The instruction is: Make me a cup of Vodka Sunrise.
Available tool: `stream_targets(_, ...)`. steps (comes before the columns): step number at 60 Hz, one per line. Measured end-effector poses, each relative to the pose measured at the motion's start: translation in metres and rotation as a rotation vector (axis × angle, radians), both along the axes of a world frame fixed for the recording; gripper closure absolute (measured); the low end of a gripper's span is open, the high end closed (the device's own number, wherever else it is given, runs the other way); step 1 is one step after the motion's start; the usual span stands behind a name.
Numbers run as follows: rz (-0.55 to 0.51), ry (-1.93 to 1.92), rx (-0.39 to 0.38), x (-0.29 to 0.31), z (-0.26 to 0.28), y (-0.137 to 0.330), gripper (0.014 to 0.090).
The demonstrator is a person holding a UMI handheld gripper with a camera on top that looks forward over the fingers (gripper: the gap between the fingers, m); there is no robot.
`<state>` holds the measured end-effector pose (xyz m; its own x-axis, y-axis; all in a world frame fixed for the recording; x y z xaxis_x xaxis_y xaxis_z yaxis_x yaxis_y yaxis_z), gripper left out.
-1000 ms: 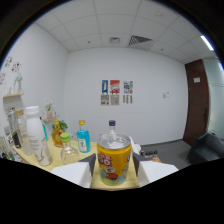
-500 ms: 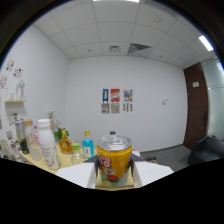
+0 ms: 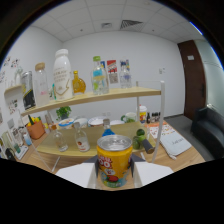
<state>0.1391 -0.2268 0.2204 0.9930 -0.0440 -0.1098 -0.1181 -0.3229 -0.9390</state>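
Observation:
A yellow and orange drink can (image 3: 114, 160) with a silver top stands upright between my fingers, and my gripper (image 3: 114, 174) is shut on it. The white pads (image 3: 75, 175) press on both of its sides. Beyond the can is a two-level wooden shelf (image 3: 120, 95). On its top board are a tall white bottle (image 3: 62, 75), an amber bottle (image 3: 78, 83) and a clear bottle with a blue label (image 3: 98, 75). Just behind the can a blue bottle cap (image 3: 107, 133) shows, with green limes (image 3: 140, 135) to its right.
Two small glass bottles (image 3: 81, 141) and a potted plant (image 3: 36, 129) stand on the lower wooden surface (image 3: 55, 150). A printed sheet (image 3: 172, 141) lies at its right end. A dark door (image 3: 192, 75) and a black seat (image 3: 210, 131) are farther right.
The view has swung left and toward the shelf, which now fills the space ahead. The can stays gripped between the fingers.

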Motion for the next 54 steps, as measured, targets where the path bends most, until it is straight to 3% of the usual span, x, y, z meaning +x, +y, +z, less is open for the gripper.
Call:
stream_targets(10, -0.003, -0.100, -0.032, -0.013, -0.043, 0.004, 0.0537)
stream_targets(22, 0.064, -0.479, -0.040, -0.015, -0.046, 0.012, 0.0541)
stream_targets(54, 0.430, -1.839, -0.001, -0.039, -0.017, 0.030, 0.0541)
